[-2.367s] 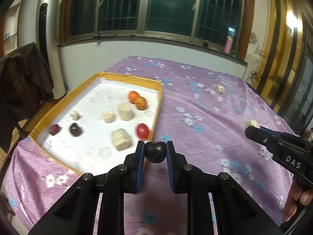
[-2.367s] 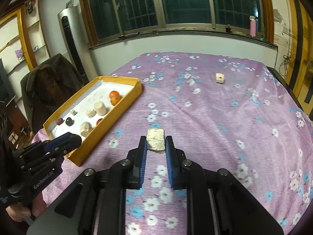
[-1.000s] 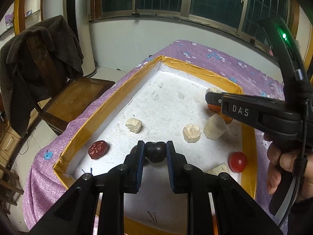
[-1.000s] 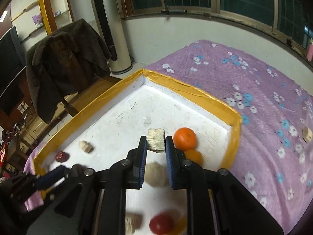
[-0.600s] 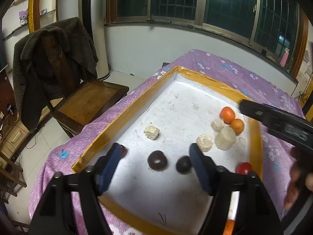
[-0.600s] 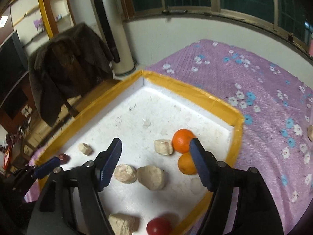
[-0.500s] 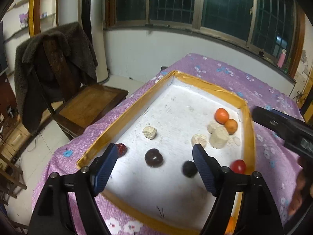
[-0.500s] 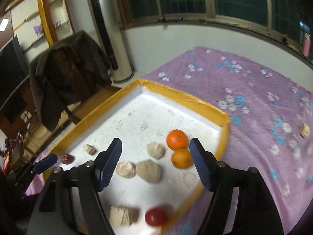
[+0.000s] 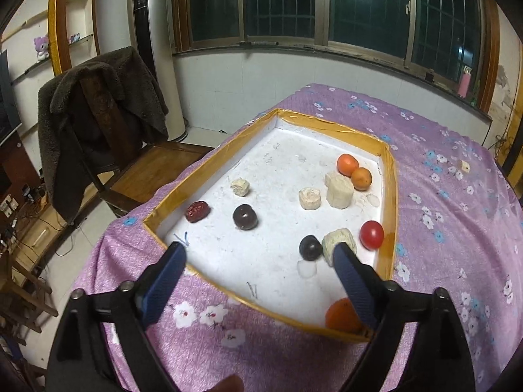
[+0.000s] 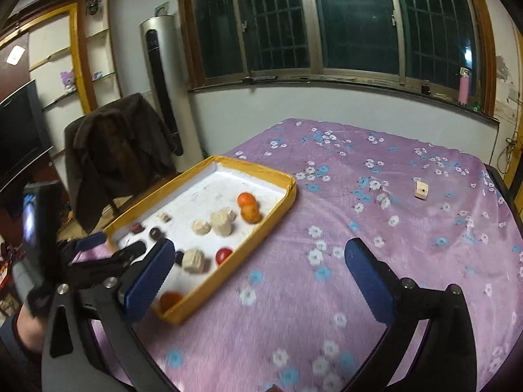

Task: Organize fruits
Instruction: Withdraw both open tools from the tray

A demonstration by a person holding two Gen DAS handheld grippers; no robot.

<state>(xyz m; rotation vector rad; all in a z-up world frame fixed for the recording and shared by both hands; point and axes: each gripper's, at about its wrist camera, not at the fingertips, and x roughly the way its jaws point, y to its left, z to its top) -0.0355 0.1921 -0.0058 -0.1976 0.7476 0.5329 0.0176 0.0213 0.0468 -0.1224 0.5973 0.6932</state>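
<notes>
Now | your left gripper (image 9: 258, 258) and right gripper (image 10: 258, 258) have just spread wide, empty | both pieces rest in the yellow-rimmed white tray (image 9: 390, 176) | fetch the pale cube (image 10: 421, 190), frame's right.

We see a soft, matt purple cloth (image 10: 376, 228) with a printed flower pattern covering the table. The tray (image 9: 390, 176) has a rim wrapped in glossy yellow tape, and its white floor looks matt and slightly grainy, like foam. The red tomato (image 9: 371, 235) is smooth and shiny; the pale chunks (image 9: 340, 187) look rough and dry. A fuzzy dark coat (image 9: 98, 98) drapes a polished wooden chair (image 9: 153, 170). The gripper pads (image 9: 163, 281) appear ribbed blue rubber on matt black plastic.
</notes>
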